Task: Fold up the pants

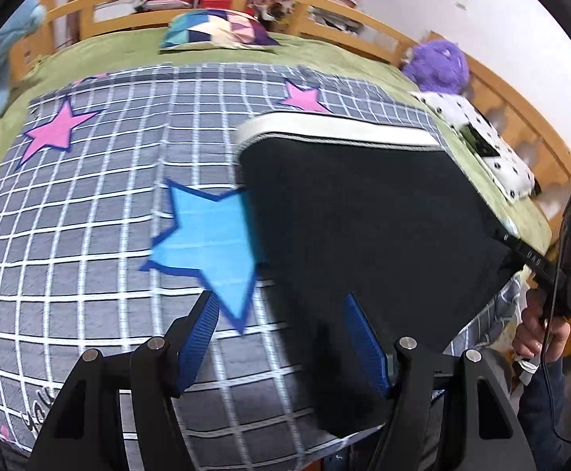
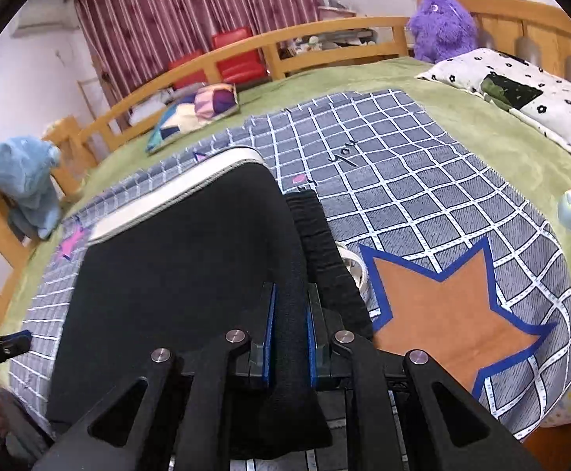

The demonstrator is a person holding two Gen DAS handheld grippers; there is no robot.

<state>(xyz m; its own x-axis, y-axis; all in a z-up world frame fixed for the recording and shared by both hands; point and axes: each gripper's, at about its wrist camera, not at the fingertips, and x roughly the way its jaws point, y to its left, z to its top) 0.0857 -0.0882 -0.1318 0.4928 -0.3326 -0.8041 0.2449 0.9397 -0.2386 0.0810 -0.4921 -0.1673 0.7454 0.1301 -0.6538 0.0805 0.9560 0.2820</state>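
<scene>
Black pants with a white waistband lie on a checked grey blanket; the right gripper pinches a fabric fold at six o'clock, while the left gripper hangs spread above their edge.

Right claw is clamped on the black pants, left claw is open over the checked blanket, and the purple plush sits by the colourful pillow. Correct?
Not quite: the purple plush sits by the white flowered pillow, as the right wrist view shows. The rest holds.
</scene>
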